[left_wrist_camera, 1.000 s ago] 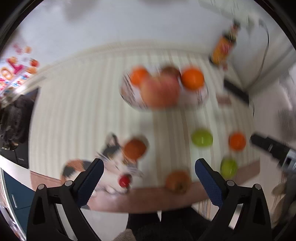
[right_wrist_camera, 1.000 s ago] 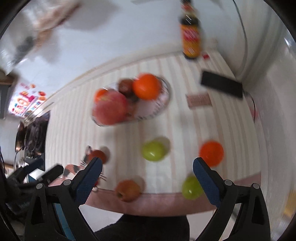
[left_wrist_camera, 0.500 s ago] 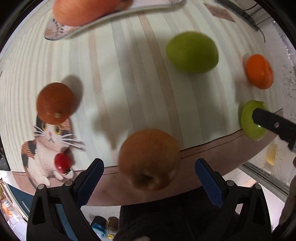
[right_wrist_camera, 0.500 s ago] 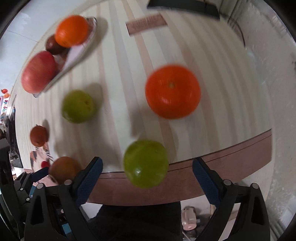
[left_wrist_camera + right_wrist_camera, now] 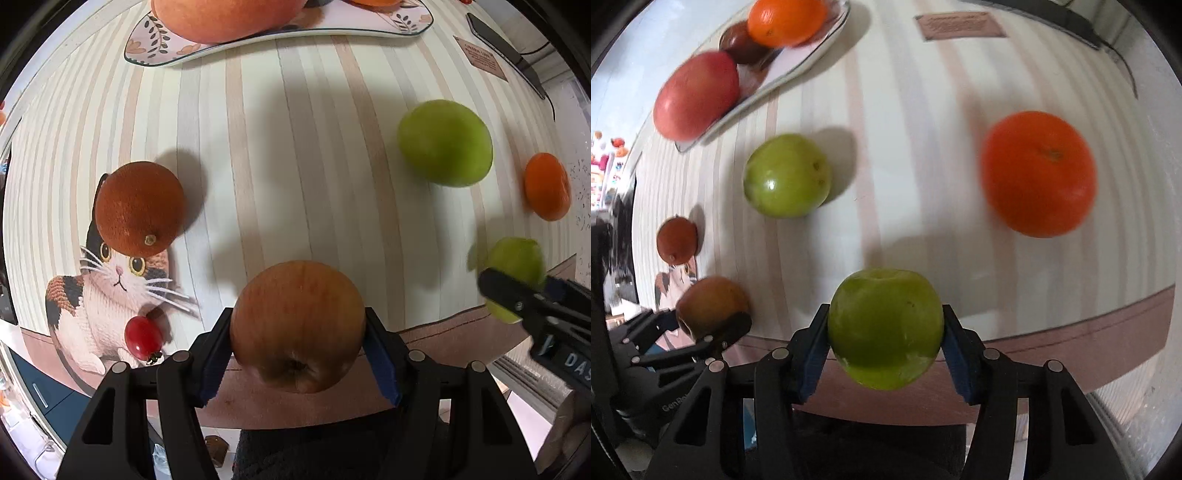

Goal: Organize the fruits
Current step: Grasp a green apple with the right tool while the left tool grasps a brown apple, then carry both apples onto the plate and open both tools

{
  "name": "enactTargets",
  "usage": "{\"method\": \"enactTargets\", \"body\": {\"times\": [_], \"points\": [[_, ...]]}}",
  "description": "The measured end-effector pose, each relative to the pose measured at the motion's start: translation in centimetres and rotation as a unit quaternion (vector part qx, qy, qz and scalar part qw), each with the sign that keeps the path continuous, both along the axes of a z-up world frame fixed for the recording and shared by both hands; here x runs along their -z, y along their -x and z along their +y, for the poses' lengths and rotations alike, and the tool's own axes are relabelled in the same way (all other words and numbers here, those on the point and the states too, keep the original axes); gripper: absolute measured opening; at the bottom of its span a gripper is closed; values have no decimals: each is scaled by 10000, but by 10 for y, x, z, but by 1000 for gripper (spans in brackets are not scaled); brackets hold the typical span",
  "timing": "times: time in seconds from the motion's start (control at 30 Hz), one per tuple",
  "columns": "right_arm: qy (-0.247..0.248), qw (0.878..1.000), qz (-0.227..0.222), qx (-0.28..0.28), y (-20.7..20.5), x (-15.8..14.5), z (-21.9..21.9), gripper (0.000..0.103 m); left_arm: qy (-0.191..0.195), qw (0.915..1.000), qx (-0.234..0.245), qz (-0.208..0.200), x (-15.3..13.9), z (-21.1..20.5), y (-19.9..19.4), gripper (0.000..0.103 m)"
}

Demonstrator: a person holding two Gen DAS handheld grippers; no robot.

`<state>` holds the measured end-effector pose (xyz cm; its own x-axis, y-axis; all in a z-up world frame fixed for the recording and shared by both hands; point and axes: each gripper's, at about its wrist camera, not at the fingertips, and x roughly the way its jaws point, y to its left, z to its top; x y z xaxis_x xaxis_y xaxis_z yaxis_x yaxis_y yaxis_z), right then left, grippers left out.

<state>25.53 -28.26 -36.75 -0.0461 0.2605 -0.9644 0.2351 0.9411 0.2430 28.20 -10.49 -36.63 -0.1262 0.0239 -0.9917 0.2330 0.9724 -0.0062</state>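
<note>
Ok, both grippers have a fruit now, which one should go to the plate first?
Probably left. The left gripper, shut on the brown apple, sees the plate straight ahead over bare mat. From the right gripper, shut on the green apple, the plate sits far left, beyond another green fruit.

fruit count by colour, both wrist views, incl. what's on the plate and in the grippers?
Green: 2, one on the cloth, one in the right gripper.
Bright orange: 2, one loose, one on the plate.
Brownish: 2, one on the cat print, one in the left gripper.
Pink-red: 1.
Dark: 1.
Small red: 1.
Total: 9
</note>
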Motion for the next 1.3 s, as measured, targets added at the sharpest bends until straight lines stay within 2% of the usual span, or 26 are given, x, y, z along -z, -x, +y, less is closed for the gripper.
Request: {"method": "enactTargets", "body": {"times": [0.07,0.13,0.23,0.3,0.33,0.53,0.67,0.77,0.9,1.0,1.17,1.3], "points": [[-71,9999,72,4,1,3,1,60,-8,10000,-9,-19,0,-1,-2,64],[-100,9999,90,38,1,1,-1,66,3,10000,-31,-27,-1,-4,-3,64],[-139,9999,49,51,-1,-5,-7,67,47,10000,-76,-28,1,-3,6,64],[-138,9999,53,10,-3,-5,-7,64,71,9999,-93,-36,1,-4,9,64],[-159,9999,3,24,-3,-6,-8,59,80,9999,-87,-44,0,-5,8,64],[-223,9995,-187,118,-6,-8,-7,59,193,9997,-18,-165,-13,-4,-11,64],[-351,9984,-374,221,-12,-24,-9,59,483,9983,-122,-293,-41,6,-19,64],[-491,9962,-645,314,-26,-48,-13,59,768,9954,-288,-504,-75,19,-34,64],[-638,9920,-1012,405,-59,-75,-11,59,1136,9870,-724,-877,-122,49,-66,64],[-657,9896,-1196,464,-92,-82,-6,59,1333,9797,-1103,-1009,-138,79,-97,64],[-662,9891,-1185,565,-148,-65,11,59,1265,9743,-1591,-970,-122,116,-150,64],[-602,9912,-1050,538,-179,-47,23,59,1350,9682,-2021,-587,-82,142,-185,64]]}}
